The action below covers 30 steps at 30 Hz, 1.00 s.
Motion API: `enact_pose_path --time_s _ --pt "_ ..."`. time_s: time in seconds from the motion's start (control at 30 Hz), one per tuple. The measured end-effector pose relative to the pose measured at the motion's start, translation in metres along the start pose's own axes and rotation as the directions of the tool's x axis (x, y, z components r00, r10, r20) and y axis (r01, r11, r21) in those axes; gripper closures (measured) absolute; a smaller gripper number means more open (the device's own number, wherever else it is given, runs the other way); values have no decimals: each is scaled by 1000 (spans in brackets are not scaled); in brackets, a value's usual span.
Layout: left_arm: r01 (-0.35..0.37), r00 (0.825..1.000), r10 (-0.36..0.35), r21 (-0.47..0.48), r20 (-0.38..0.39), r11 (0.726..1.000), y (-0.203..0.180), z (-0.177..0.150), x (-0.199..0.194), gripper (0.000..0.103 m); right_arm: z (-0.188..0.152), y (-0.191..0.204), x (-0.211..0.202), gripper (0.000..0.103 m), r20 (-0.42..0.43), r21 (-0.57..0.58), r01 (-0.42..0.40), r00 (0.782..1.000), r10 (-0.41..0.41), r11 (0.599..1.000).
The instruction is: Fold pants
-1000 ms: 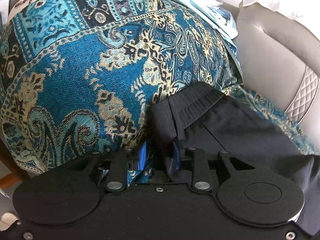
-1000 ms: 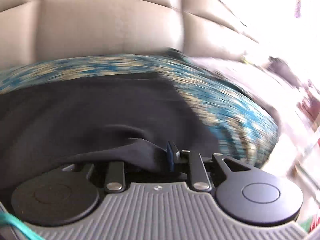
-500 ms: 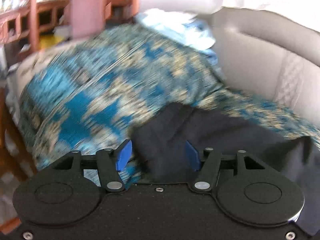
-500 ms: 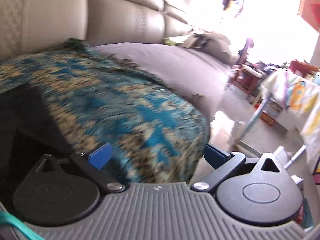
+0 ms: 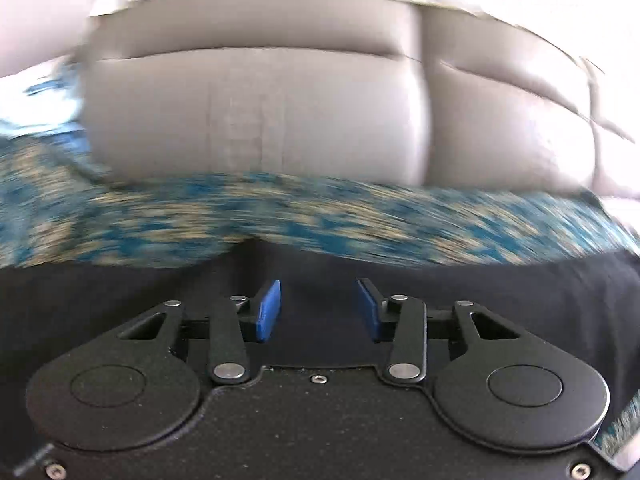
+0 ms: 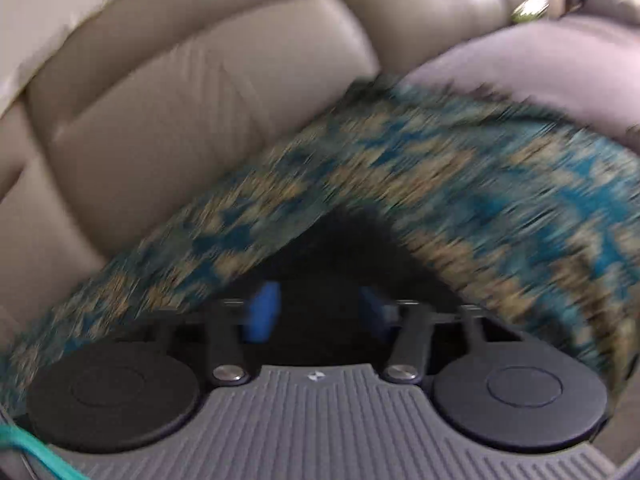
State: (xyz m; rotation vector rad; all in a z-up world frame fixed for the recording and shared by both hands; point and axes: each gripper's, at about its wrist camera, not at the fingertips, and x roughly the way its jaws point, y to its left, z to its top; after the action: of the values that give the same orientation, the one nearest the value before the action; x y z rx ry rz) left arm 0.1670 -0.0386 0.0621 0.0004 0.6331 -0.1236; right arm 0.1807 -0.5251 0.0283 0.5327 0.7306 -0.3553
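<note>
Now both hand-held grippers are regrasping for the next fold: the left hand-held gripper [image 5: 318, 306] and the right hand-held gripper [image 6: 318, 312] are each hanging part-open over the dark pants [image 5: 500, 296], jaws just closing, pads not pressing cloth. The pants are lying near on the blue throw [image 5: 320, 216], and the next move is calling for a pinch at their far edge. The sofa back [image 5: 260, 120] is closing off the far side, with open throw to the right.

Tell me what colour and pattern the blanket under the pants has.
The blanket is teal-blue with a tan and dark ornamental pattern, blurred; the right wrist view shows it best.
</note>
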Motion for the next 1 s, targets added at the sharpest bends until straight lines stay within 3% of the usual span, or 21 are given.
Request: enact_pose_path --time_s 0.07,0.1,0.2,0.4,0.57,0.67,0.73,0.87,1.0 --pt "19 1000 -18 84 -9 996 -27 -3 16 62 -5 16 14 63 -46 -60 5 999 -7 998" --pt "12 1000 -11 125 -13 992 -37 -7 25 62 -5 26 17 63 -27 -121 36 999 -40 992" --pt "-60 997 67 170 -40 984 -51 -14 52 62 3 32 31 62 -14 -138 57 998 -60 989" --pt "-174 984 176 87 -6 981 -30 -18 70 56 21 25 51 55 17 -72 29 999 -28 997" --pt "-220 975 218 95 37 971 -26 -22 73 50 23 10 52 53 70 -6 -49 996 49 999" --pt "-238 971 235 82 42 968 -23 -21 75 41 26 -3 37 52 100 90 -102 991 93 991" --pt "-244 970 242 53 37 968 -19 -21 78 29 29 -9 21 44 115 102 -98 990 86 990" --pt "-227 974 228 -18 16 974 -6 -20 81 22 23 -25 -9 31 27 117 -111 994 108 987" --pt "-239 971 239 -8 23 971 -8 -21 81 22 5 -38 -25 23 -101 147 -136 983 152 980"
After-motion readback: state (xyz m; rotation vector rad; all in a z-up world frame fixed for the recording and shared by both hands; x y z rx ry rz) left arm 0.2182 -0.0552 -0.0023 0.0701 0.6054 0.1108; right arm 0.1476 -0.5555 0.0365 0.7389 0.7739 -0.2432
